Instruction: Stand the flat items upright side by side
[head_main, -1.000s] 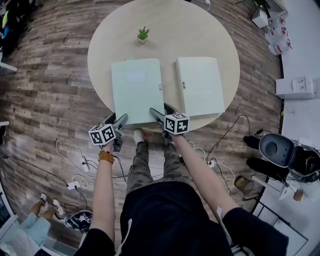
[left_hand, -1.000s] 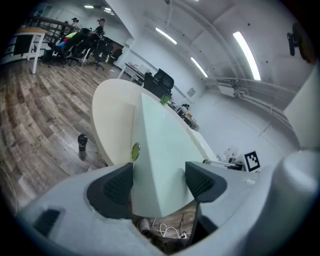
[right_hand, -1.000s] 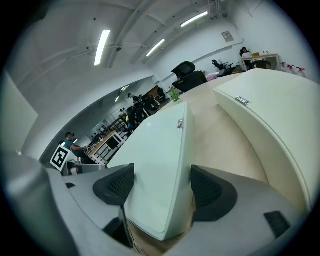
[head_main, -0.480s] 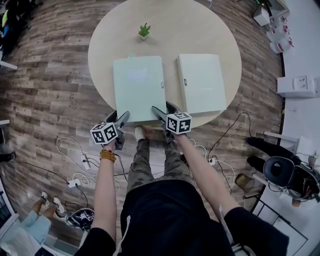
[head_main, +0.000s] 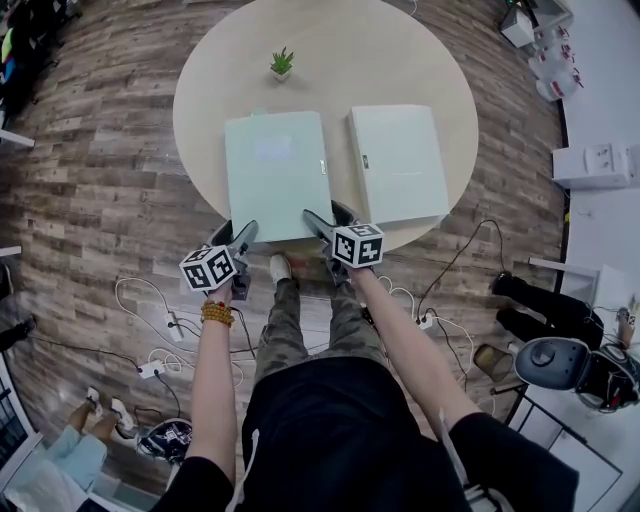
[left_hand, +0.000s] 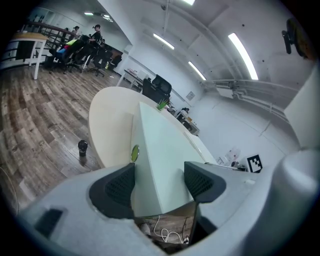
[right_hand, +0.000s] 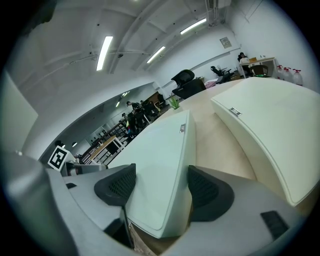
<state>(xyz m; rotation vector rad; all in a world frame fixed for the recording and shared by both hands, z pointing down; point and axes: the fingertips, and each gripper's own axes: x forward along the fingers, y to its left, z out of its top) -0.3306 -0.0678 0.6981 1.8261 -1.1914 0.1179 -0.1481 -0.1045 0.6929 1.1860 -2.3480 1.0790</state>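
A pale green flat box (head_main: 275, 170) lies on the round table (head_main: 330, 60). A paler second box (head_main: 398, 165) lies to its right with a gap between them. My left gripper (head_main: 235, 232) is at the green box's near left corner. In the left gripper view that box (left_hand: 160, 150) is wedged between the pads of the left gripper (left_hand: 160, 180). My right gripper (head_main: 328, 216) is at the near right corner, and in the right gripper view the same box (right_hand: 160, 155) fills the right gripper (right_hand: 157, 187) from pad to pad. The second box (right_hand: 270, 125) lies untouched.
A small potted plant (head_main: 282, 64) stands at the table's far side. Cables and power strips (head_main: 150, 340) lie on the wood floor below the table edge. A dark cup (left_hand: 82, 148) stands on the floor at left. A chair (head_main: 545, 360) and white cases (head_main: 590, 165) are at the right.
Both grippers and both boxes stay where they were. At the right edge the round-backed chair has shifted toward the bottom of the picture.
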